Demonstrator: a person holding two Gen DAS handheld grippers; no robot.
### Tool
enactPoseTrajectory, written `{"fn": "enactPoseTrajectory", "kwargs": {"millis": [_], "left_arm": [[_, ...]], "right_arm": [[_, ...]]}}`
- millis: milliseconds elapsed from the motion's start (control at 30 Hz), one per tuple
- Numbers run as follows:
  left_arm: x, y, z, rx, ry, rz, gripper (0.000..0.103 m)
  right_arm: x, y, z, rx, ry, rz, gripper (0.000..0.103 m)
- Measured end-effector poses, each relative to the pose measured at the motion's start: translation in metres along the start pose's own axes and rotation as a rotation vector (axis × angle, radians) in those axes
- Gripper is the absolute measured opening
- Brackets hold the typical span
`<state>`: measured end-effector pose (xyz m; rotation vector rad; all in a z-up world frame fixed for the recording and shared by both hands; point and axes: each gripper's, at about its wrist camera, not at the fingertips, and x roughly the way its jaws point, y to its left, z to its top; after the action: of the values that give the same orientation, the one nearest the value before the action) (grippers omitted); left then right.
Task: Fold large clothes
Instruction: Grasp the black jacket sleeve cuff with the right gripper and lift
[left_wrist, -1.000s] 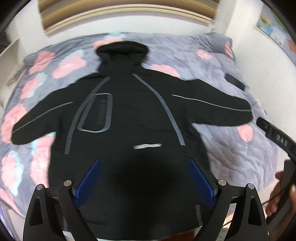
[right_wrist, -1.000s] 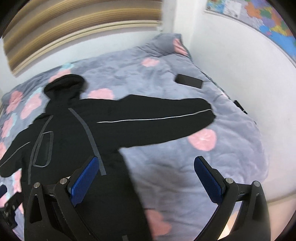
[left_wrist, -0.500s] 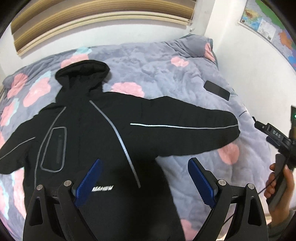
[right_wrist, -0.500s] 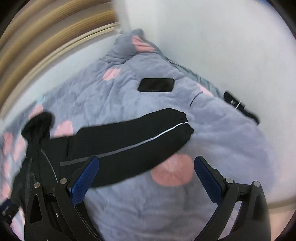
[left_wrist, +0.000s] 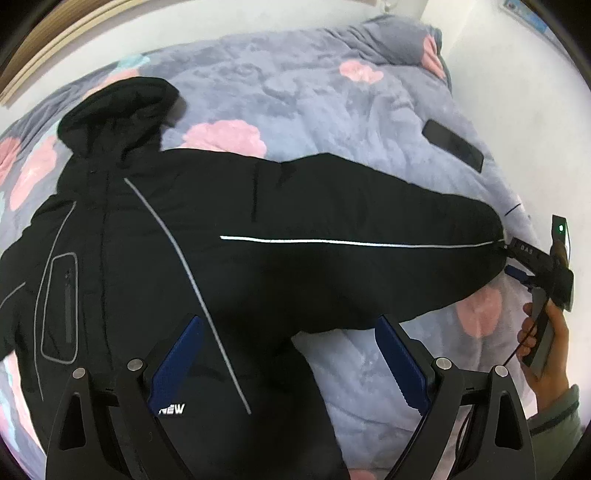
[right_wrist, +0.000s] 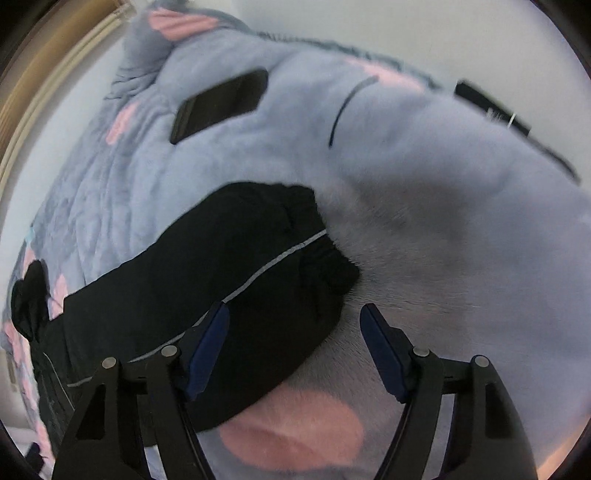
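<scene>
Your black jacket (left_wrist: 229, 258) lies spread flat, front up, on the bed's grey quilt (left_wrist: 332, 92) with pink flowers, its hood (left_wrist: 118, 107) toward the wall and one sleeve (right_wrist: 236, 273) stretched out sideways from the body. Your left hand-held gripper (left_wrist: 290, 363) hangs with its jaws wide over the jacket where that sleeve joins the body, gripping nothing. Your right hand-held gripper (right_wrist: 293, 349) is at the sleeve's cuff (right_wrist: 325, 266); its jaws have just been closing but stand apart, the cuff end lying between and under them without the pads pressing it. A dark phone (right_wrist: 218, 105) rests on the quilt beyond the sleeve, well apart from the jacket.
</scene>
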<state>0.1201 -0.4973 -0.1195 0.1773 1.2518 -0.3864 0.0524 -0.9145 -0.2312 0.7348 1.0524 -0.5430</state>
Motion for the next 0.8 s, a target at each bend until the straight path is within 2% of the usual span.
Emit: {"fn": "enactPoseTrajectory", "kwargs": {"millis": [100, 167, 333, 433, 500, 600, 733, 800], "left_arm": [[0.011, -0.005, 0.005, 0.02, 0.023, 0.005, 0.095], [0.017, -0.008, 0.006, 0.028, 0.035, 0.006, 0.095], [0.021, -0.007, 0.005, 0.045, 0.047, 0.014, 0.095], [0.021, 0.0, 0.003, 0.033, 0.051, 0.011, 0.095], [0.019, 0.007, 0.003, 0.02, 0.047, 0.009, 0.095], [0.013, 0.019, 0.002, 0.0, 0.032, 0.014, 0.095], [0.001, 0.044, -0.001, -0.036, -0.005, 0.028, 0.095], [-0.005, 0.058, -0.003, -0.059, -0.019, 0.032, 0.095]], "right_arm": [[0.025, -0.007, 0.003, 0.061, 0.049, 0.06, 0.077], [0.037, -0.015, 0.005, 0.129, 0.067, 0.136, 0.078], [0.041, -0.024, 0.008, 0.223, 0.056, 0.253, 0.077], [0.039, -0.023, 0.006, 0.221, 0.052, 0.269, 0.058], [0.037, -0.021, 0.004, 0.216, 0.043, 0.285, 0.041], [0.022, -0.015, -0.004, 0.192, 0.007, 0.287, 0.028], [-0.012, 0.015, -0.007, 0.109, -0.081, 0.259, 0.024], [-0.034, 0.043, -0.009, 0.028, -0.126, 0.229, 0.023]]}}
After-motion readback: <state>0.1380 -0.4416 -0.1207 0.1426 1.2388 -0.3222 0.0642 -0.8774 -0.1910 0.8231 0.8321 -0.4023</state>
